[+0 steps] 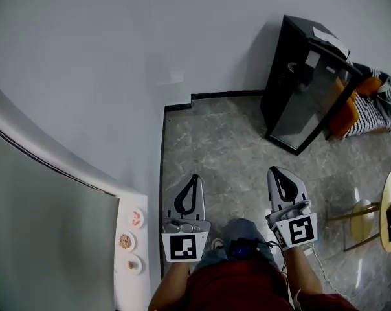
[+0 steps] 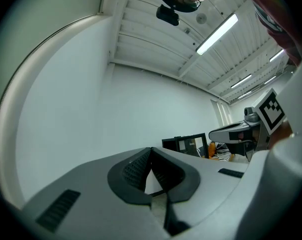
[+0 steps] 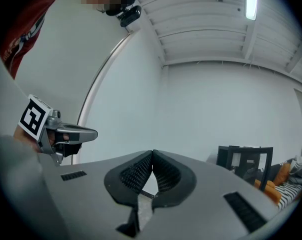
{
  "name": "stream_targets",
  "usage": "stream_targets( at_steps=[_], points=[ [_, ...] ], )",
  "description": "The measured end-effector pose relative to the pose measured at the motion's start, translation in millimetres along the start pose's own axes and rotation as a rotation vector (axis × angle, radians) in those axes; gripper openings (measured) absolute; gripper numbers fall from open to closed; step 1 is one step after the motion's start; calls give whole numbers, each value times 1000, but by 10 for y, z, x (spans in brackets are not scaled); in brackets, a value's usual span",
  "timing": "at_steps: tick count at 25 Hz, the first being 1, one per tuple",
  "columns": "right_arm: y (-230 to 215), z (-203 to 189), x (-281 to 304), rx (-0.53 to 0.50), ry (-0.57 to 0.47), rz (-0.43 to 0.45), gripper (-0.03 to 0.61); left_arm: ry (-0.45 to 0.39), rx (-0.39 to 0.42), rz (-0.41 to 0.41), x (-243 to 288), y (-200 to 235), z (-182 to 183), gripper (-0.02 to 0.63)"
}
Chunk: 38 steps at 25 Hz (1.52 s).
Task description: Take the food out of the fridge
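Left grey gripper (image 1: 195,177) and right grey gripper (image 1: 274,170): jaws closed, empty; best to face the grey-doored fridge (image 1: 46,238) squarely; open jaws first.

The person's left arm (image 1: 171,282) and right arm (image 1: 301,274) reach forward side by side, holding the left gripper (image 1: 194,179) and right gripper (image 1: 275,171) roughly level and parallel, each with jaws closed tip to tip on nothing

Open floor (image 1: 228,148) ahead — fridge (image 1: 40,238) left, black cabinet (image 1: 299,96) right
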State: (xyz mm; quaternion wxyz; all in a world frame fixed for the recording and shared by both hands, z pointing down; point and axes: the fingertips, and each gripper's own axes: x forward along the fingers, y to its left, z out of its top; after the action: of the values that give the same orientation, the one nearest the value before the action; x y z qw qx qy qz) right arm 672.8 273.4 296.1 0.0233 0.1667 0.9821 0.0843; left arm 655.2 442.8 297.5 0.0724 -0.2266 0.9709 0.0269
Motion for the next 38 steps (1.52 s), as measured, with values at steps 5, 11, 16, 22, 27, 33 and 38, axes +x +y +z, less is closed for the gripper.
stream_targets(
  at_steps=[5, 11, 16, 22, 27, 33, 38],
  points=[
    [-100, 16, 340, 20, -54, -9, 22, 1, 9, 18, 289, 191, -74, 15],
    [-458, -162, 859, 24, -35, 3, 21, 7, 16, 27, 921, 290, -212, 15],
    [-948, -254, 1367, 37, -67, -6, 21, 7, 12, 21, 1648, 281, -316, 15],
    [-1643, -311, 1992, 31, -80, -29, 23, 49, 63, 1, 2552, 249, -466, 15],
    [-2169, -439, 2353, 36, -63, -37, 21, 53, 40, 7, 3206, 187, -556, 15],
    [-2545, -512, 2774, 38, -60, -25, 22, 67, 68, 15, 3762, 253, -645, 15],
    [-2735, -526, 2953, 35, -67, -20, 23, 37, 39, 35, 4054, 249, -588, 15]
  ],
)
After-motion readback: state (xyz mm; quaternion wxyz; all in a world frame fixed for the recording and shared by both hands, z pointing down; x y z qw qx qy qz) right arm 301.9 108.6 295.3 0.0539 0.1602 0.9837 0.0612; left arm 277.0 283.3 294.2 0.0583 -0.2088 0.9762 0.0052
